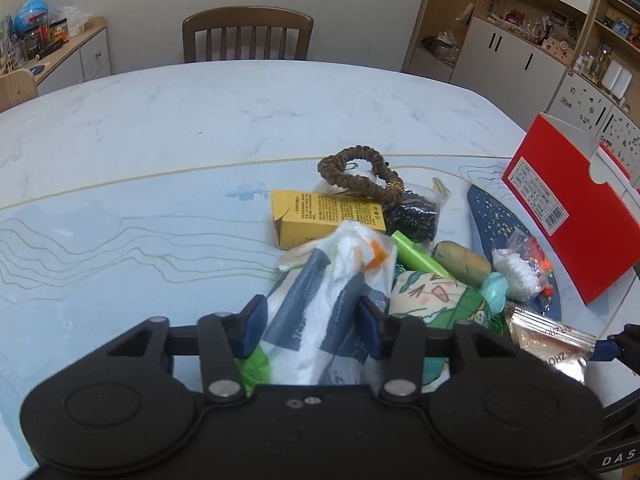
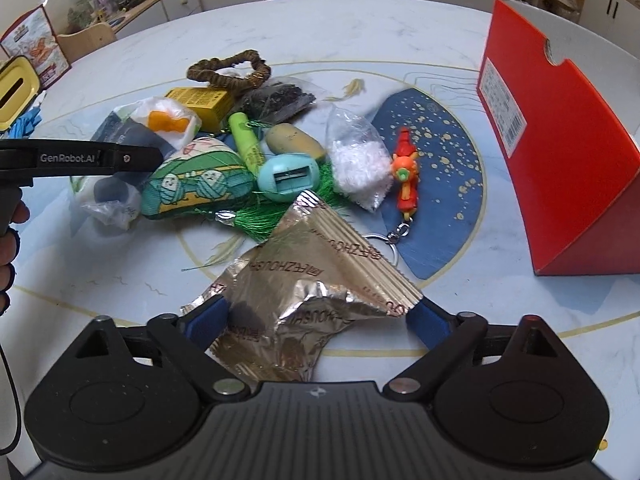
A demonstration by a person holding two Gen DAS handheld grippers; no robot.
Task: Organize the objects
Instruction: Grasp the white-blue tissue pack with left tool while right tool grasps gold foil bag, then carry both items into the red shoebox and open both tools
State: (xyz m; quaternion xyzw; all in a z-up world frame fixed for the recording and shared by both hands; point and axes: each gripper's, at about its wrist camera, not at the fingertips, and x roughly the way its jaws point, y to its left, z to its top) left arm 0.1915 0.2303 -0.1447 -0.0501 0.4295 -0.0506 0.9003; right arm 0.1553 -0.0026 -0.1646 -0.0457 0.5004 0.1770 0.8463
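Since nearly everything's still heaped mid-desk [image 2: 120, 280] and the red cardboard box [image 2: 560, 152] looks empty from here, I'd say this has barely started. Left gripper [image 1: 310, 322] is clamped on a white-and-navy plastic pouch [image 1: 320, 320]; right gripper [image 2: 320, 316] pinches a crinkled gold foil packet [image 2: 320, 280], neither boxed yet.

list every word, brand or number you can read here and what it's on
"GenRobot.AI": on the side of the left gripper.
"DAS": cut off, on a black strap at the lower right of the left wrist view.
"ZHOUSH...": partial, repeated on the foil packet.
Yellow box: fine print, too small to read.
Red box: label and barcode, too small to read.
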